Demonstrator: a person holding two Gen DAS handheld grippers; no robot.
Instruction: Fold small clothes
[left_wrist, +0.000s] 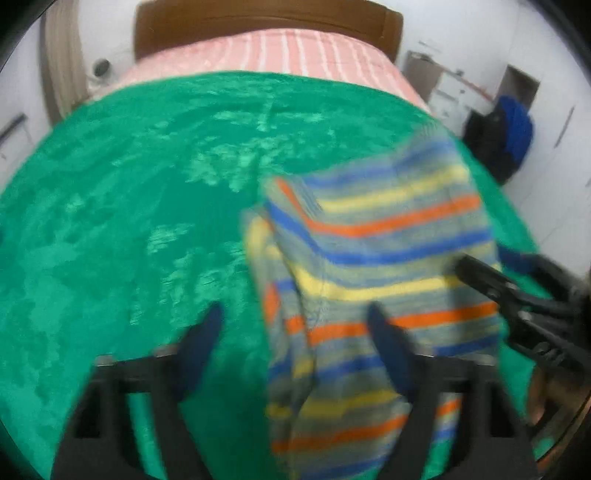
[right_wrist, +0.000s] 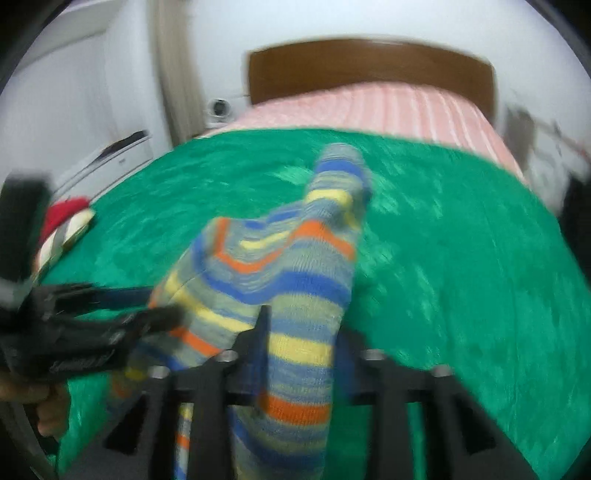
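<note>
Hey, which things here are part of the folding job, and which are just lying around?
Part of the job:
- striped garment
- left tool
- right tool
- green blanket, the work surface

Lying about:
- red and white item
- blue bag
- wooden headboard

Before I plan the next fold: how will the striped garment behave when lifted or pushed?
The striped garment is probably floppy: it sags in folds. Its knit looks light. Pushed across the green blanket, it would likely bunch rather than slide.
</note>
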